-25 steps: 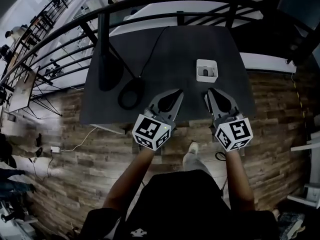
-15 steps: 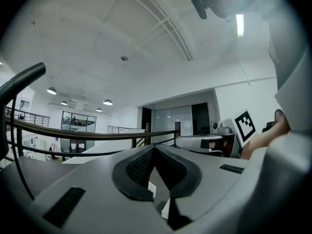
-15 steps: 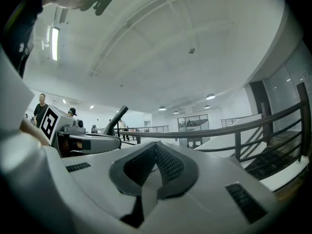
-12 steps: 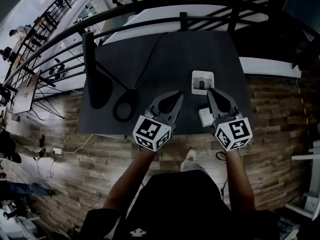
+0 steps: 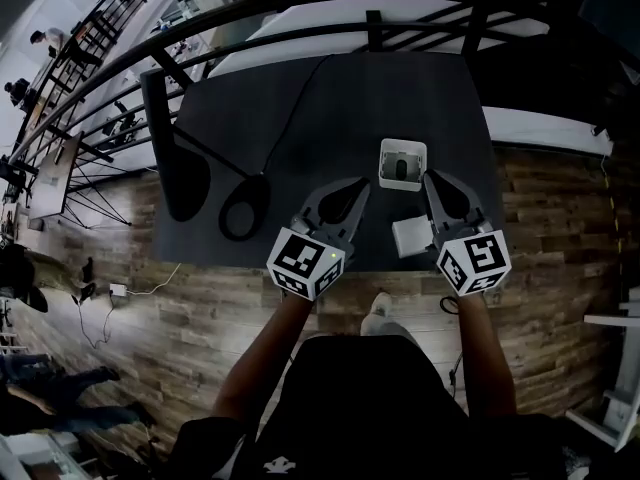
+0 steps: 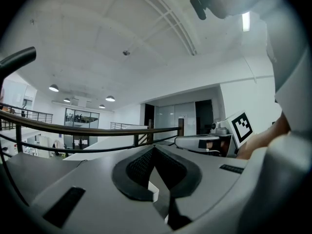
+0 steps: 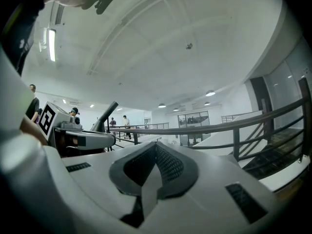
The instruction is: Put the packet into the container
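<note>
Well, both tools are held out level over the near part of the dark table (image 5: pixel 440 98), and neither one carries anything. The left gripper (image 5: pixel 359 182) has its 2 jaws drawn together to a point. The right gripper (image 5: pixel 428 175) is the same, tips meeting with nothing pinched between them. In the left gripper view a small white patch shows under the closed tips, and I cannot tell what it is.

The packet (image 5: pixel 411 236), a flat white square, lies on the tabletop just beside the right gripper's left flank. It sits well back from the tips and close to the table's near edge. Whether it touches the tool's body I cannot tell.

The container (image 5: pixel 402 144), a small white open box with something dark inside, stands just ahead of the right gripper's tips and slightly to their left. That puts it between the lines along which the 2 tools point. The right gripper's own nose runs alongside the strip of table between packet and container.

Off the left gripper's left side a black cable (image 5: pixel 267 194) curls into a loop. Further left stands a dark stand (image 5: pixel 185 183). A black railing (image 5: pixel 300 13) curves beyond the table's far edge, ahead of both tools.
</note>
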The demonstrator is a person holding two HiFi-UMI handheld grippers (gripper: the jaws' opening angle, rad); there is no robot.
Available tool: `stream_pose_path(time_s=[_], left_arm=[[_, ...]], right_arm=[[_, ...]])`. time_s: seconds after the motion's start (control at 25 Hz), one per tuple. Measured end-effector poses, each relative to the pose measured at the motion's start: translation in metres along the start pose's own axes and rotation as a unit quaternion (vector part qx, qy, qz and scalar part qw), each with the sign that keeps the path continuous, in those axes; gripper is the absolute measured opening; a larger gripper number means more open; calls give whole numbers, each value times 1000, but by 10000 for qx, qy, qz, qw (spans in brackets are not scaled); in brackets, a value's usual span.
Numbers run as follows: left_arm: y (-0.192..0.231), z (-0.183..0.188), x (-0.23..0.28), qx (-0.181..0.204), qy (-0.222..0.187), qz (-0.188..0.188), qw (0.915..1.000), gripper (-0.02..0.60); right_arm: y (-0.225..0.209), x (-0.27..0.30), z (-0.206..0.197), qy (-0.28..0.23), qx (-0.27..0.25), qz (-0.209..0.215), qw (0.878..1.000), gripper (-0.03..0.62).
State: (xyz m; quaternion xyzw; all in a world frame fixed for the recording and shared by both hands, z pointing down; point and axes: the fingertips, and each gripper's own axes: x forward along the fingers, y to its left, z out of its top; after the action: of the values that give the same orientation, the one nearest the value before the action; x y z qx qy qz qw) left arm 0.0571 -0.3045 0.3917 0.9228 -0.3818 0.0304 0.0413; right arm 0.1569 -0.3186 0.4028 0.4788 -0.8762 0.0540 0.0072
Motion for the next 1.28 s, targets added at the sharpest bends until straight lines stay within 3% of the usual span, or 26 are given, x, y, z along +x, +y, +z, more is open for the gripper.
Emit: stream_pose_path(time_s=[0.16,0.6,0.68,0.8,0.92,1.08,1.2,1.28], left_arm=[[2,-9,-6,-228,35,121,9997,6],[0,-6,12,-68,88,-143,9998,6],[1,-7,16,-90,74,-186,9998,6],[6,-13,16,-159,84,-181,9997,6],[12,-18,16,-216,103,-160,9996,6],[14,-22,15,-322,68,-111,9994,6],[15,-32,13,-355,156,-166,9991,6],[15,-38,13,-279,246,-225,9991,6]], right_arm=[[0,-1,-16,167,41,59,9998,5],[-10,-3,-28,503,-330,49,9982,5],[-10,0,-35,704,-472,222,9962,5],[5,6,-54,1136,-758,897,9866,5],[17,7,-80,1794,-1135,1538,9650,5],[28,2,-113,2790,-1749,2159,9192,10],[31,-6,-142,3526,-2206,2599,8715,96],[30,-13,-165,4018,-2613,2845,8302,146]])
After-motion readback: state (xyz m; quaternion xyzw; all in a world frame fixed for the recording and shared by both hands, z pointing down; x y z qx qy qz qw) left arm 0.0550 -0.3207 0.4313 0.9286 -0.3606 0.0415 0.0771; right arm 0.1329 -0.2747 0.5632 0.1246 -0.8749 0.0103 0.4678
